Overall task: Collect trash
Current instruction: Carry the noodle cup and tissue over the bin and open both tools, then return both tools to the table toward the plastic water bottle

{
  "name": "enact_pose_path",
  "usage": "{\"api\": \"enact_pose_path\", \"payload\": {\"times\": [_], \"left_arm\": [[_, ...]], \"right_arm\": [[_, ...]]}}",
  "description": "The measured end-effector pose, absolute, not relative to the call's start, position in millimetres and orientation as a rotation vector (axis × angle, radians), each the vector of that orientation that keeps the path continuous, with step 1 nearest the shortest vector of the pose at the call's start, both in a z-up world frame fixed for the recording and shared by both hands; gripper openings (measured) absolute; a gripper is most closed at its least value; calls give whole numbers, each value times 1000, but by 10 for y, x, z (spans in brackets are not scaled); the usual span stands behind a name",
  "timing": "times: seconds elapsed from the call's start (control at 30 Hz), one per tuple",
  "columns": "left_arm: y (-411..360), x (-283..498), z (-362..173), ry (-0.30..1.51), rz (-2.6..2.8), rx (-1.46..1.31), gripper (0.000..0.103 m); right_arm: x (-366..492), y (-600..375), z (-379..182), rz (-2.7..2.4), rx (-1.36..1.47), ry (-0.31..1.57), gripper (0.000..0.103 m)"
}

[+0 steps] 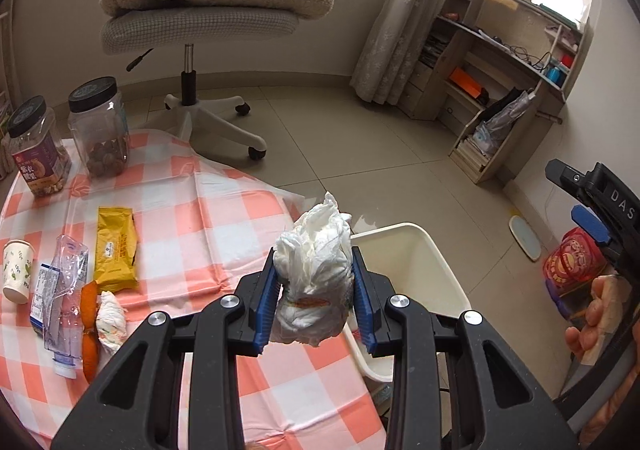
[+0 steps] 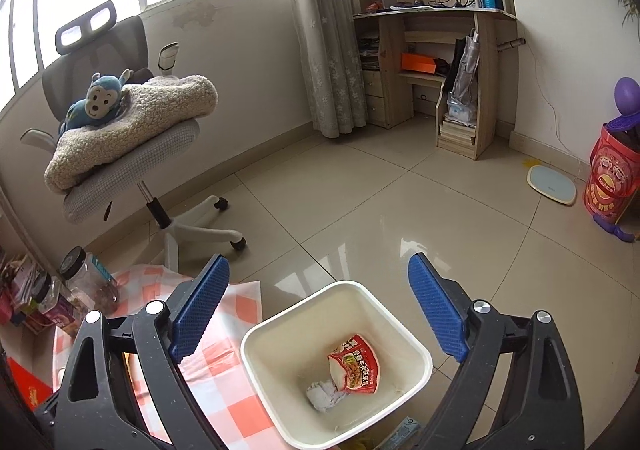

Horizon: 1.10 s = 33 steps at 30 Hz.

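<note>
My left gripper [image 1: 316, 298] is shut on a crumpled white tissue wad [image 1: 316, 270], held above the table's right edge, beside the cream trash bin [image 1: 424, 246]. On the checkered table [image 1: 208, 209] at the left lie a yellow snack wrapper [image 1: 116, 250], a crushed clear bottle [image 1: 64, 306], a paper cup [image 1: 17, 270], orange peel [image 1: 89, 326] and another small tissue wad [image 1: 111, 320]. My right gripper [image 2: 320, 306] is open and empty above the bin [image 2: 256, 362], which holds a red wrapper [image 2: 356, 364] and a tissue [image 2: 322, 398]. The right gripper also shows in the left wrist view [image 1: 592, 209].
Two black-lidded jars [image 1: 100, 125] stand at the table's far left. An office chair [image 1: 200, 21] with a blanket and a monkey plush stands beyond the table. A wooden desk [image 2: 432, 49], a floor scale [image 2: 552, 189] and a red bucket [image 2: 612, 177] are across the tiled floor.
</note>
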<state>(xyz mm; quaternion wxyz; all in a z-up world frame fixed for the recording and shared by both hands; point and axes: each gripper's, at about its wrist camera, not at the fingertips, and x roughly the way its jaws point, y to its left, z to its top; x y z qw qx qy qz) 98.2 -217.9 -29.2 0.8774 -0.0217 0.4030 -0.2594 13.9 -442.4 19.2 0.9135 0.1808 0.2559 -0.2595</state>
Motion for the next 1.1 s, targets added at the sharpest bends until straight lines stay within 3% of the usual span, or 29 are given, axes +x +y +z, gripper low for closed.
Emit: {"api": "enact_pose_path", "payload": {"times": [0.3, 0.37, 0.43, 0.53, 0.87, 0.93, 1.1], "left_arm": [[-2990, 1078, -303, 895, -668, -50, 35], [-3142, 1149, -305, 912, -688, -62, 42], [-3246, 1194, -319, 935, -700, -68, 65], [-3272, 1212, -294, 936, -683, -58, 66], [-2691, 1087, -182, 807, -497, 85, 68], [-2513, 1090, -134, 775, -447, 96, 79], [-2018, 1118, -46, 718, -309, 83, 89]], "right_arm": [[-140, -4849, 230, -625, 486, 475, 92], [-177, -4895, 232, -633, 500, 467, 92], [-185, -4912, 234, -639, 506, 462, 93], [-195, -4896, 241, -641, 495, 458, 94], [25, -4487, 219, -624, 361, 501, 96], [113, -4322, 199, -622, 301, 523, 96], [297, -3890, 156, -578, 168, 561, 96]]}}
